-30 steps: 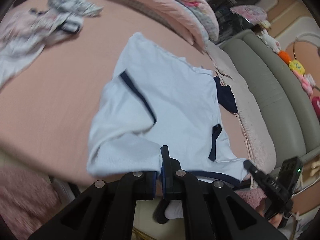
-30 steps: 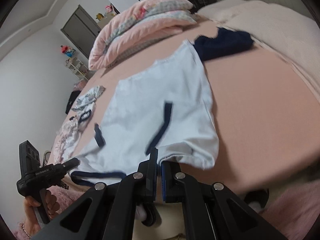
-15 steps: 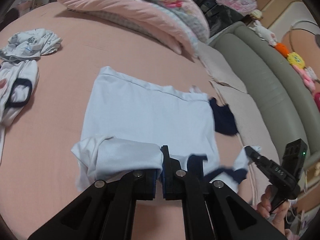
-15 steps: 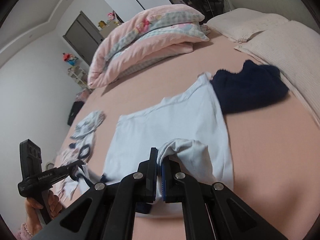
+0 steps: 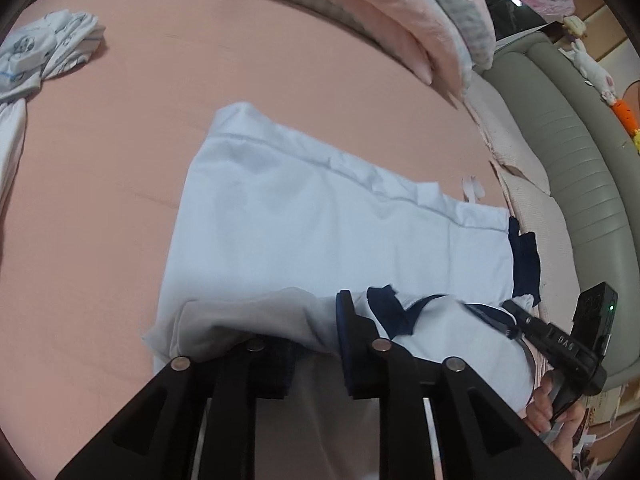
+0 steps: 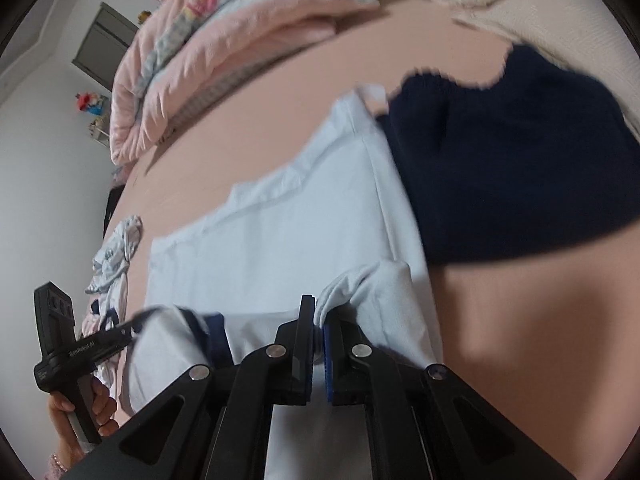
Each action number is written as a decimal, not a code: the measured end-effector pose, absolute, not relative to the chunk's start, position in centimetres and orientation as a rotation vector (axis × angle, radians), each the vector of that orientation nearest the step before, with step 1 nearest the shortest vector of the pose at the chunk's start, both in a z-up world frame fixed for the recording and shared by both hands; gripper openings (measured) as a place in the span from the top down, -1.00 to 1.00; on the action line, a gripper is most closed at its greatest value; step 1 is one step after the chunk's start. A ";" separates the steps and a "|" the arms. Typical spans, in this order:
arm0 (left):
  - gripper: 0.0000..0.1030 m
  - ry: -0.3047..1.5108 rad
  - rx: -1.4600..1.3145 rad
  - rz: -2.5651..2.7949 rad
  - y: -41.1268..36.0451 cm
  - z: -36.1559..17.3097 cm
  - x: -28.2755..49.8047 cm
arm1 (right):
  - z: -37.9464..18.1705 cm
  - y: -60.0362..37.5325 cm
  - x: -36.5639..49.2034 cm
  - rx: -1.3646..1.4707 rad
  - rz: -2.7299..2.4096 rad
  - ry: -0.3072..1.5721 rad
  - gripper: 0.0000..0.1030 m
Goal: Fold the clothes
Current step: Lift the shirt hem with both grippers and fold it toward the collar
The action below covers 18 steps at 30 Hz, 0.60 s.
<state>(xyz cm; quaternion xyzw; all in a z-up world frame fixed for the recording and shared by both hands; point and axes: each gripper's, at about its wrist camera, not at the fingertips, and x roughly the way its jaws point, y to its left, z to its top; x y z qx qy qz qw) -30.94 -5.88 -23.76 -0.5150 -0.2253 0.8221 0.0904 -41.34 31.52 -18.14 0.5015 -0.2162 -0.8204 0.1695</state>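
Pink bed (image 5: 100,168) is carrying a pale blue shirt (image 5: 320,232), long axis running 10 to 4 o'clock. Left gripper (image 5: 316,344) is standing parted, fabric draping over one finger. Right gripper (image 6: 319,344) is pinching the shirt's folded edge.

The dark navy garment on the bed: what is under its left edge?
The dark navy garment overlaps the right side of the light blue shirt; elsewhere it lies on the pink sheet. How far the shirt reaches beneath is hidden.

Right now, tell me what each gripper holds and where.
Right gripper pinches the light blue shirt at a bunched fold of its near edge. Left gripper looks open, with the shirt's folded edge draped over it.
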 end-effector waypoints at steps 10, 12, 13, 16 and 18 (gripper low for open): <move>0.22 -0.482 -1.432 2.544 -3.5 -21.6 -29.5 | -13.0 31.1 -40.7 1.271 -2.371 -0.552 0.34; 0.24 -0.391 -1.476 2.529 -2.1 -22.4 -29.5 | -12.9 30.1 -40.3 1.274 -2.371 -0.506 0.34; 0.26 -0.345 -1.497 2.520 -1.3 -22.8 -29.5 | -13.3 29.3 -40.0 1.292 -2.341 -0.480 0.34; 0.27 -0.269 -1.598 2.565 -1.2 -24.7 -30.3 | -15.3 26.7 -39.1 1.391 -2.283 -0.321 0.35; 0.27 -0.302 -1.615 2.599 -2.2 -24.7 -30.8 | -17.5 26.1 -38.9 1.449 -2.353 -0.178 0.35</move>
